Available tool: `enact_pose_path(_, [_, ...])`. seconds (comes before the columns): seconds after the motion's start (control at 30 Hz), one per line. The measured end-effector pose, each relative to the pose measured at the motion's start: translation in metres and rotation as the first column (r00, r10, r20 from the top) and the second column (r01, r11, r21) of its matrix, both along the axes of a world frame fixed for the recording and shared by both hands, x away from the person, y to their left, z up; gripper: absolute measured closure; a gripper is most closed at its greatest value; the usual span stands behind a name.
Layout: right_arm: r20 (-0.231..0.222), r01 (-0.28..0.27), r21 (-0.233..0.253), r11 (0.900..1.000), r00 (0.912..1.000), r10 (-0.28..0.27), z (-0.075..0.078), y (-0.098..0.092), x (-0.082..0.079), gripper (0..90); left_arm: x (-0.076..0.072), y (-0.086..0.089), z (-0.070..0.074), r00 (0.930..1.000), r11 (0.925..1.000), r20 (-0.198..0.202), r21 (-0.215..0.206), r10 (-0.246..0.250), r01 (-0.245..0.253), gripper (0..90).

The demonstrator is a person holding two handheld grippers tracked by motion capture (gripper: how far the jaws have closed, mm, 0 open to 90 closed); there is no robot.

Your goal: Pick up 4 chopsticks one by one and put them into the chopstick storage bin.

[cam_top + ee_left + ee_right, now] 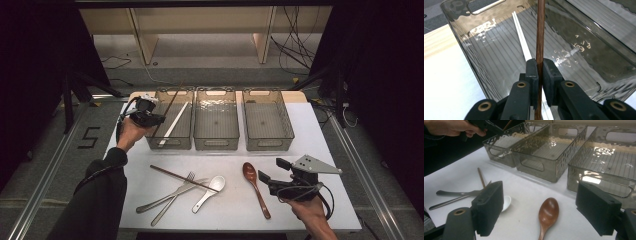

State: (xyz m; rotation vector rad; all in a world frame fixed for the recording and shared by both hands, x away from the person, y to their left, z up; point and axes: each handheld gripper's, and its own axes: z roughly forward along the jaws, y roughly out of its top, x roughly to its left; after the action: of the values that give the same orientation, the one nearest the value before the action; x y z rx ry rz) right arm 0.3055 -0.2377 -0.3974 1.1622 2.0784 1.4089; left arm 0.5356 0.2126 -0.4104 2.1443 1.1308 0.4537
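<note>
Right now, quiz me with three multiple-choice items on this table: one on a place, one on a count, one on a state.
1. Where do the white chopsticks lie?
A. left bin
B. middle bin
C. on the table

2. How many clear bins stand in the row?
A. two
B. three
C. four

3. How is the right claw?
A. shut on the brown spoon
B. open above the brown spoon
C. shut on a fork

Key: 1 A, they rest inside the left bin. 2 B, left, middle bin and right bin. 3 B, its jaws stand wide apart over the brown spoon.

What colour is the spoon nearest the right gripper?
Reddish brown; the spoon shows best in the right gripper view.
</note>
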Motion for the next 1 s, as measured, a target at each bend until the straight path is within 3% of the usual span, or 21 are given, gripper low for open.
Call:
enact_pose_path(0.33, [-0.001, 0.001, 0.001, 1.0, 1.0, -0.001, 0.0, 0.0, 0.0, 23.4, -0.001, 0.003, -0.003, 0.9996, 0.9996, -0.01, 0.01, 0.027, -0.027, 76.7])
enact_pose_path(0.47, [0.0, 0.001, 0.001, 1.0, 1.0, -0.001, 0.0, 0.0, 0.0, 23.4, -0.006, 0.003, 0.002, 0.9997, 0.9997, -0.008, -0.014, 0.021, -0.022, 70.1])
enact_pose_path(0.6, [0.0, 0.002, 0.001, 1.0, 1.0, -0.002, 0.0, 0.0, 0.0, 23.4, -0.018, -0.001, 0.01, 0.9994, 0.9994, -0.006, -0.004, -0.035, 0.035, 58.8])
enact_pose_path(0.77, [0.0, 0.001, 0.0, 1.0, 1.0, -0.001, 0.0, 0.0, 0.0, 23.4, -0.042, -0.005, 0.02, 0.9935, 0.9931, 0.015, -0.031, -0.113, 0.113, 43.6])
enact_pose_path(0.93, [0.001, 0.001, -0.004, 1.0, 1.0, -0.001, 0.0, 0.001, -0.001, 23.4, -0.059, -0.014, 0.027, 0.9801, 0.9801, -0.008, 0.01, -0.198, 0.198, 34.1])
enact_pose_path(1.0, [0.004, 0.001, -0.005, 1.0, 1.0, -0.001, 0.0, 0.001, -0.001, 23.4, -0.066, -0.018, 0.027, 0.971, 0.9711, -0.023, 0.015, -0.238, 0.238, 32.5])
